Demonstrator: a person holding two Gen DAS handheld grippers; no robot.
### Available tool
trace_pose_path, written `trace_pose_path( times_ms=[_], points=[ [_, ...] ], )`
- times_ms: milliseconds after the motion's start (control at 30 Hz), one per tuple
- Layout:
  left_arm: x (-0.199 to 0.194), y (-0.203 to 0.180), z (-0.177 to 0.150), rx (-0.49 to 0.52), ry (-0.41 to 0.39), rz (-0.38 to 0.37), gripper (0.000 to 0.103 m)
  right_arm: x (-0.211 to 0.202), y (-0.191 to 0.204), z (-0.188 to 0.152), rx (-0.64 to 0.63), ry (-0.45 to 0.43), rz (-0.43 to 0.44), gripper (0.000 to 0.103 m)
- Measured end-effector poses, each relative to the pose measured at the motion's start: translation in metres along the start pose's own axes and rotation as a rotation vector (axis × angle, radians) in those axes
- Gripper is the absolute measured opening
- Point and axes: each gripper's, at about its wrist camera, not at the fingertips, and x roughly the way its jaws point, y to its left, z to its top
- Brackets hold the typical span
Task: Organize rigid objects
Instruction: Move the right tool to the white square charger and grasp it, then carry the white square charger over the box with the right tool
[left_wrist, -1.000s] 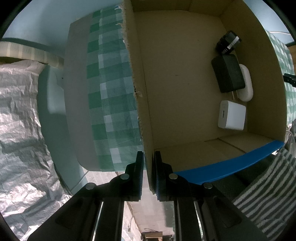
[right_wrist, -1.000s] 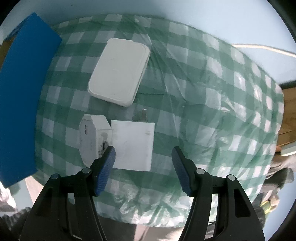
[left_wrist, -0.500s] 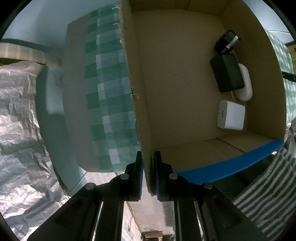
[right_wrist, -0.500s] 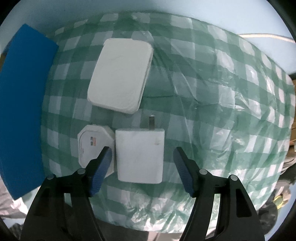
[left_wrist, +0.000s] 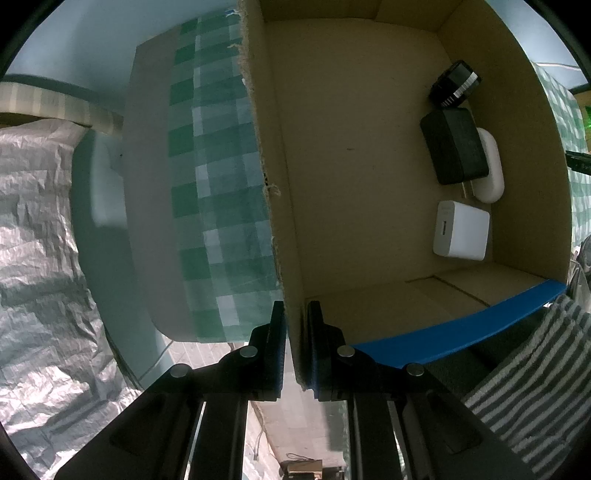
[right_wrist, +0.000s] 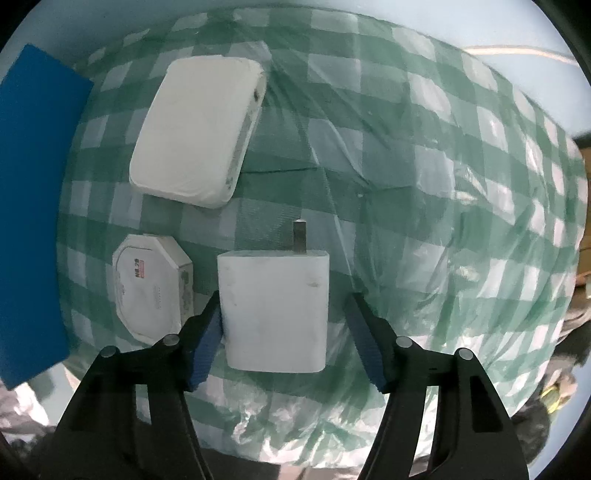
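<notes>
Right gripper (right_wrist: 282, 328), jaws spread, has closed in to straddle the white charger (right_wrist: 275, 308), apparently about to grasp, while the left gripper (left_wrist: 295, 332) stays clamped on the cardboard box (left_wrist: 275, 206) wall.

Checked tablecloth (right_wrist: 424, 155) under three chargers (right_wrist: 273, 306)

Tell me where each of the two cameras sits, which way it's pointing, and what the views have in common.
Left wrist: sits on the left tool, looking down into the cardboard box, its fingers clamped on the box wall.
Right wrist: sits on the right tool, looking down at the tablecloth, its open fingers either side of the white charger.
Shared: the checked tablecloth and the box's blue flap.
</notes>
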Motion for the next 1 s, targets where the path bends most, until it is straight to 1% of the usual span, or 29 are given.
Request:
trace_pose_path(
  times_ms=[33,100,167,300,433,467,567,633,667,833,867,1000],
  points=[
    [0.0,0.0,0.0,-0.001,0.001,0.001,0.011,0.0,0.002,0.001,-0.019,-0.002,-0.015,0.052],
    [0.001,-0.001,0.0,-0.002,0.002,0.001,0.011,0.001,0.005,0.002,-0.035,0.001,-0.032,0.052],
    [0.001,0.0,0.0,-0.002,0.001,0.001,0.011,0.001,0.008,0.007,-0.032,0.007,-0.022,0.052],
    [0.001,-0.001,0.0,-0.003,0.001,-0.001,0.011,0.001,0.002,0.008,-0.014,0.014,0.01,0.052],
    [0.001,-0.001,0.0,-0.002,0.001,-0.002,0.011,-0.004,-0.008,0.0,-0.02,0.006,0.03,0.052],
    [0.001,-0.001,0.0,-0.003,0.001,-0.001,0.011,-0.008,-0.021,0.0,-0.023,0.003,0.036,0.052],
    [0.001,-0.001,0.0,-0.003,0.001,-0.001,0.011,-0.022,-0.021,-0.007,-0.03,-0.015,0.052,0.052],
    [0.001,-0.001,0.0,-0.001,0.002,-0.001,0.011,-0.031,-0.02,-0.006,-0.04,-0.026,0.063,0.052],
    [0.001,-0.001,0.0,-0.002,0.002,-0.001,0.011,-0.038,-0.013,-0.004,-0.045,-0.03,0.066,0.052],
    [0.002,-0.002,0.0,0.001,0.004,-0.002,0.011,-0.063,-0.006,-0.001,-0.086,-0.051,0.089,0.052],
    [0.002,-0.002,0.0,0.0,0.004,-0.003,0.011,-0.07,0.004,0.003,-0.094,-0.055,0.092,0.052],
    [0.003,-0.001,0.0,-0.001,0.003,-0.005,0.011,-0.092,0.015,0.007,-0.133,-0.08,0.115,0.052]
  ],
)
